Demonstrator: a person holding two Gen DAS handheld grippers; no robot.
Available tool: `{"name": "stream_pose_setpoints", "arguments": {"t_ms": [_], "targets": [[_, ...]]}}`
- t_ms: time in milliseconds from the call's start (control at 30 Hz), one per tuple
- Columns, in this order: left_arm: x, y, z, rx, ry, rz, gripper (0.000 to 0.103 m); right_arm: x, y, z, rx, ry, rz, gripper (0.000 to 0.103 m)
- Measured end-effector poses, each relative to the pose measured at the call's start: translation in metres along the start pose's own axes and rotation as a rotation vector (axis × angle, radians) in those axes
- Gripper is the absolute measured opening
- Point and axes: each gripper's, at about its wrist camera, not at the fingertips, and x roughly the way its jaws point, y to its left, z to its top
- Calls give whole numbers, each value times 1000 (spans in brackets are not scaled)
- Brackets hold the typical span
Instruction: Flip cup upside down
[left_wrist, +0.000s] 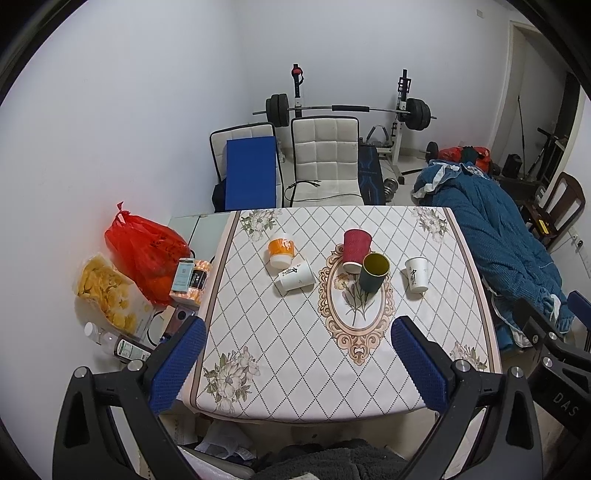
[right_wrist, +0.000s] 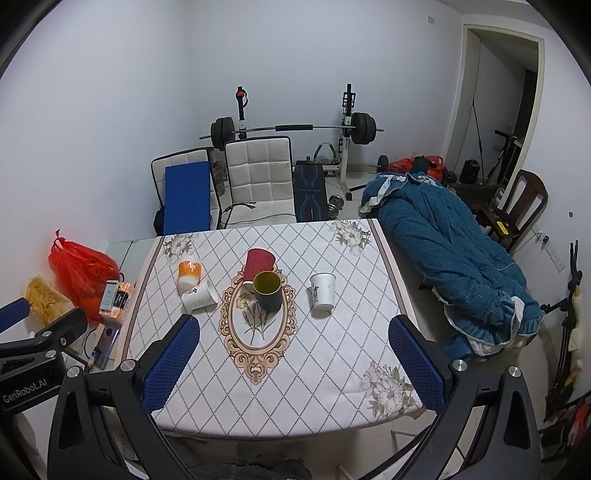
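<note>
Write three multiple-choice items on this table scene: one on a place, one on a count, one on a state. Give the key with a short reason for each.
1. Where does the dark cup with the yellow inside stand?
A. on the oval ornament of the tablecloth
B. on the white chair
C. on the floor

2. How many cups are on the table?
A. three
B. five
C. seven

3. How are the jaws of the right gripper?
A. shut on a cup
B. shut on nothing
C. open, holding nothing

Key:
1 A, it sits at the top of the oval.
2 B, orange cup, two white cups, red cup, dark cup.
3 C, the blue pads stand wide apart over the cloth.
</note>
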Motion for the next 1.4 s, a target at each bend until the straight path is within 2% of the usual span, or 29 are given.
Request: {"name": "stream_pose_setpoints", "arguments": {"t_ms": [667,867,1100,1400], "targets": [[7,-2,1,10,3,-5,103,12,7,9,27,25,10,103],[32,2,-5,17,29,-18,103,26,10,3,51,50,-13,103],[74,1,-18,64,79,-19,103,67,9,-18,82,130,-76,103],[142,-12,-33,115,209,5,103,165,-5,-70,100,338,-122,103]]}}
